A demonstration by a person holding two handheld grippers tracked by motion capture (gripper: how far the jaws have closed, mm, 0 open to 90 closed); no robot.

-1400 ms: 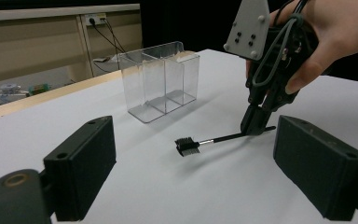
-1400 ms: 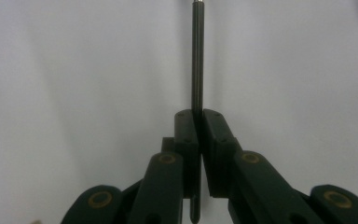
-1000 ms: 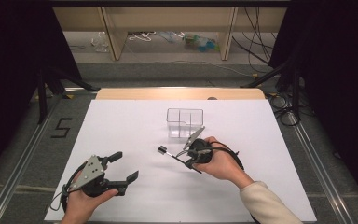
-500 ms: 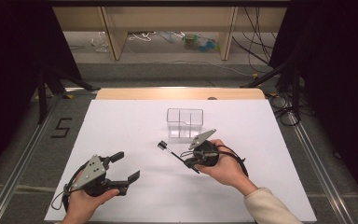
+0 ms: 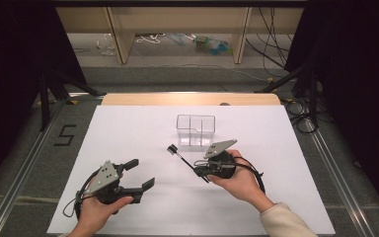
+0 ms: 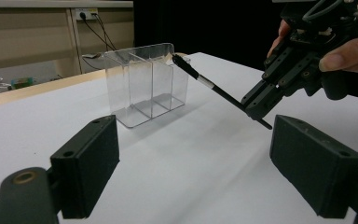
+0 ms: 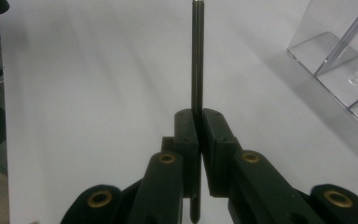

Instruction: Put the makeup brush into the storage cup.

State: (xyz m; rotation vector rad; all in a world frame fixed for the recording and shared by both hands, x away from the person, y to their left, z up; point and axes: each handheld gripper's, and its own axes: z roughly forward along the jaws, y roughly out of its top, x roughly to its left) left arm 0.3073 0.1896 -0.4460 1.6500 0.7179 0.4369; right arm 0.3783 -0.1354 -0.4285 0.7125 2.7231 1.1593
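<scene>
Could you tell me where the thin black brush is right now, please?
In the high view, the thin black brush is clamped in the right gripper, angled up-left, just in front of the clear divided container near the table's middle.

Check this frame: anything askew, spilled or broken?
Nothing stands out. The clear box stands upright and empty on the white table. The right gripper is shut on a thin black stick; the left gripper is open.
</scene>
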